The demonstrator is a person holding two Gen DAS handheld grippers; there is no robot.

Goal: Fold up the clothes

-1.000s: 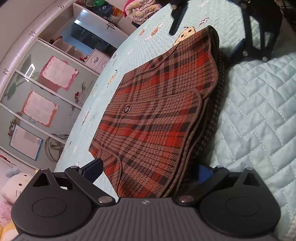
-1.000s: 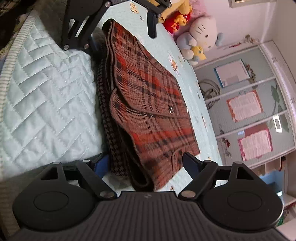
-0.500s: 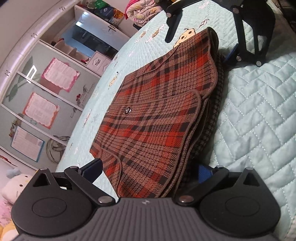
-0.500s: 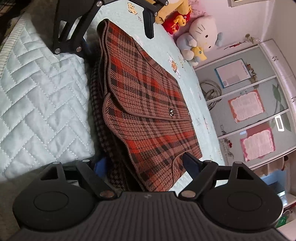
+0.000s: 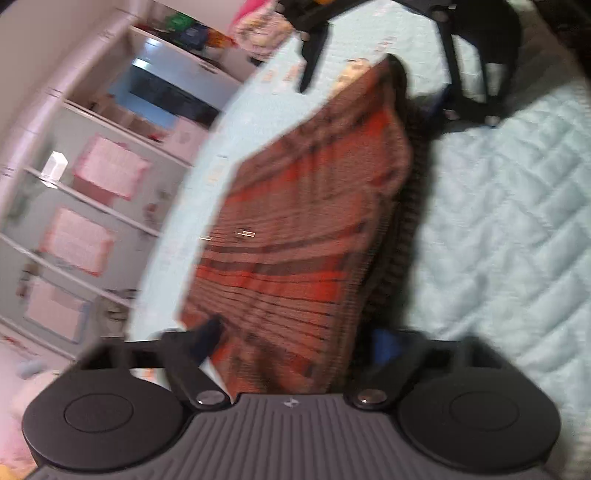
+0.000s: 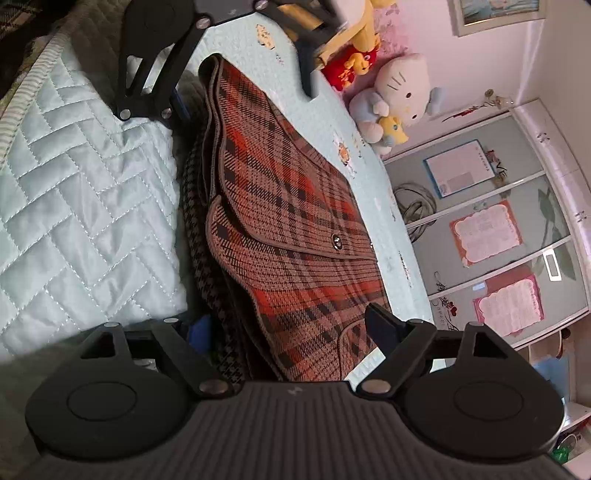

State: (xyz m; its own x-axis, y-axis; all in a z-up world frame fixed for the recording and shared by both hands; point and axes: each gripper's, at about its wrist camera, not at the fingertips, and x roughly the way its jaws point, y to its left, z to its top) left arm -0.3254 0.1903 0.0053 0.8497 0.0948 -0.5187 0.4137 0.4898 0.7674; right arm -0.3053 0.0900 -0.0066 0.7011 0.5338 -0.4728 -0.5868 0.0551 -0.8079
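Note:
A folded red-and-brown plaid garment (image 5: 306, 229) (image 6: 288, 229) lies on a light-blue quilted bed cover (image 5: 509, 221) (image 6: 81, 184). A dark houndstooth layer (image 6: 199, 236) shows along its underside edge. My left gripper (image 5: 295, 336) is open and straddles one end of the stack, with one finger on each side of it. At the opposite end my right gripper (image 6: 290, 325) is open and straddles the stack the same way. Each view shows the other gripper at the far end: the right gripper (image 5: 388, 88) and the left gripper (image 6: 229, 85). The left wrist view is motion-blurred.
Plush toys (image 6: 399, 92) sit at the head of the bed. Past the bed's far edge stand wardrobe doors (image 6: 498, 240) (image 5: 74, 221) with pink sheets stuck on them. A pile of bedding (image 5: 258, 22) lies at the bed's other end.
Both grippers have slid further onto the folded stack, so its ends sit deeper between the fingers. The left wrist view has turned blurry from motion. The fingers stay spread.

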